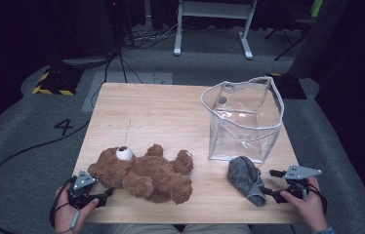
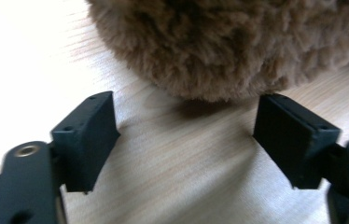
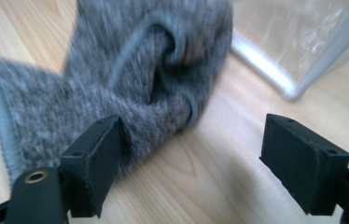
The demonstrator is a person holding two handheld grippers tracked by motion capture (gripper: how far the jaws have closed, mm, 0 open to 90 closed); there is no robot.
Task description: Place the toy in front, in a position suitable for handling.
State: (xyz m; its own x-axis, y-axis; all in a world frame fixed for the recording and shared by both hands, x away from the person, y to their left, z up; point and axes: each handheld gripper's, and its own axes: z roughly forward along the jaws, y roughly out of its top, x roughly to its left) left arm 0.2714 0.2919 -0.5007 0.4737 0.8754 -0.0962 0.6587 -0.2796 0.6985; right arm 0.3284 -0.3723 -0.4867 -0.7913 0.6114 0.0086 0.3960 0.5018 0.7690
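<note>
A brown teddy bear [image 1: 144,174] lies on its back at the front left of the wooden table [image 1: 161,112], its white muzzle up. My left gripper [image 1: 103,194] rests at the table's front left corner, open, jaws wide apart just short of the bear's fur [image 2: 224,42]. A grey knitted sock [image 1: 246,178] lies crumpled at the front right, in front of a clear plastic bag [image 1: 243,119]. My right gripper [image 1: 268,183] stands open beside the sock [image 3: 116,79]; its left jaw touches the sock's edge, and bare wood lies between the jaws.
The clear bag [image 3: 303,42] stands upright and open-topped at the right back of the table, its white-edged corner close ahead of my right gripper. Cables and a white desk frame [image 1: 212,24] lie on the floor beyond the table.
</note>
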